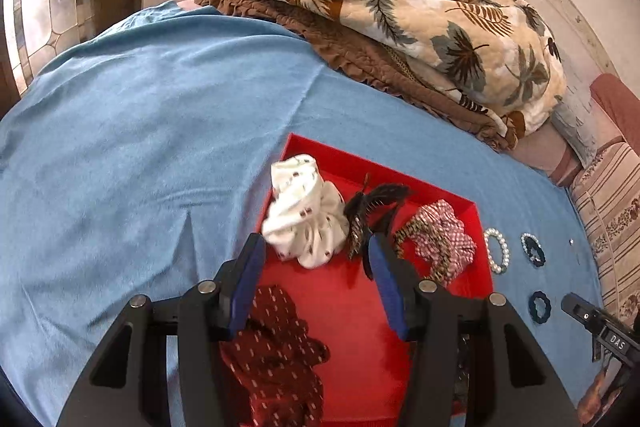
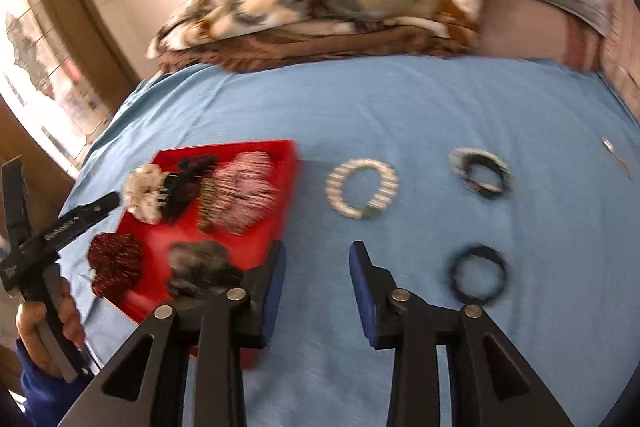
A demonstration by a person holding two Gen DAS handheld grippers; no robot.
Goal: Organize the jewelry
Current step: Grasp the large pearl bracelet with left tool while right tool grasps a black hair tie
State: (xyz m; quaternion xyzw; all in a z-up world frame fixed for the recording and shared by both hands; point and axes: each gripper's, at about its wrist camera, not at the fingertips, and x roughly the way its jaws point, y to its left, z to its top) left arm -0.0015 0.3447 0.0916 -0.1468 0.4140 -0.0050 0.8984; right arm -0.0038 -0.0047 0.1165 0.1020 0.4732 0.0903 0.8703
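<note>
The right gripper (image 2: 318, 251), jaws parted and empty, hangs over the blue bedspread (image 2: 420, 107) between the red tray (image 2: 224, 151) of scrunchies and a pearl bracelet (image 2: 362, 193), apparently its next pickup, needing a forward reach.

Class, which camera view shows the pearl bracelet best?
The right wrist view: the pearl bracelet lies whole near the middle on the blue sheet, though blurred. The left wrist view shows it sharper but small, foreshortened, near the right edge.
</note>
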